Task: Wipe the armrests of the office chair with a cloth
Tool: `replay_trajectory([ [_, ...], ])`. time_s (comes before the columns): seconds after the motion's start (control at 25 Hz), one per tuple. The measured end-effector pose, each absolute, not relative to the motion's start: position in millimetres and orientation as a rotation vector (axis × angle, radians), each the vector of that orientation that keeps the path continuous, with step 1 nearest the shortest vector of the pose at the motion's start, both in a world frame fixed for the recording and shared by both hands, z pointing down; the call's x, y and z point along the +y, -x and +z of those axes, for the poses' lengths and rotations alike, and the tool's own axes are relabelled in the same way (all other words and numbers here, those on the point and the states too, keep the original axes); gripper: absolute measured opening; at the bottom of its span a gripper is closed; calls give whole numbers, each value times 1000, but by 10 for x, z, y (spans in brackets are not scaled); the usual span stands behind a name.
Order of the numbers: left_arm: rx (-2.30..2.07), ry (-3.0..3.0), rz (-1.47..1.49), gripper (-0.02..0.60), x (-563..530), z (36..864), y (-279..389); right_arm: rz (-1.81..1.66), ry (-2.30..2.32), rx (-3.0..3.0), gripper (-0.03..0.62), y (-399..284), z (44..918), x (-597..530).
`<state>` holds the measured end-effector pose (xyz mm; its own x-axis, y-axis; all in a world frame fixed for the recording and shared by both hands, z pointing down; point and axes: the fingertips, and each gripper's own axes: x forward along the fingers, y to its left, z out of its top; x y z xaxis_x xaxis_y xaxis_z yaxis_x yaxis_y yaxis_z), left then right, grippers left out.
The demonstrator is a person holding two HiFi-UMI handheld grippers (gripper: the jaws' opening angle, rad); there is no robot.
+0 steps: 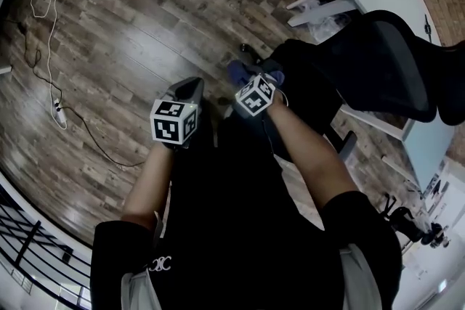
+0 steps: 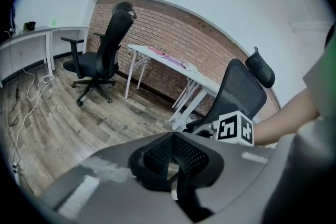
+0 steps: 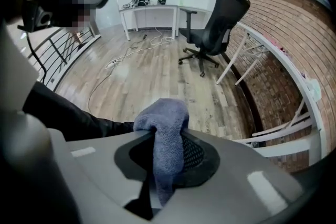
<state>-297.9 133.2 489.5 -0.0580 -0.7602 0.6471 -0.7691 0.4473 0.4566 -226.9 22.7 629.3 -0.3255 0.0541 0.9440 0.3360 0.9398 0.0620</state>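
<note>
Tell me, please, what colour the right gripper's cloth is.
Blue-grey terry cloth; shows best in the right gripper view.

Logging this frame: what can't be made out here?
The office chair armrests: head view, lost in dark seat and the person's black clothing.
The cloth lower end: right gripper view, sunk between the right gripper's shut jaws.
Things on the white desk: left gripper view, too small.

A brown wooden plank floor (image 1: 131, 33) fills the upper left of the head view, with a thin white cable (image 1: 49, 47) lying along its left edge. A black metal railing (image 1: 29, 243) is at the lower left. In the left gripper view a second black office chair with a headrest (image 2: 105, 55) stands at the upper left, beside a white table with slanted legs (image 2: 173, 63) against a red brick wall (image 2: 173, 29).
</note>
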Motion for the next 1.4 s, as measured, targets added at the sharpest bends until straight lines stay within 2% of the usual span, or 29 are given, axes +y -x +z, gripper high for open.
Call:
replay_trajectory([
  [0.52,-1814,-1244,-24,5,1398,4896,2974,-167,564,-1891,67,1826,6099,1197],
  [0.8,-1783,-1285,32,5,1297,4968,2717,-60,694,-1911,67,1445,6022,1340],
  [1.16,-1698,-1425,200,5,1083,5006,2238,194,482,-2059,67,1180,6080,1003],
  [1.4,-1619,-1558,368,5,785,4931,1923,326,119,-2127,69,922,6313,186],
])
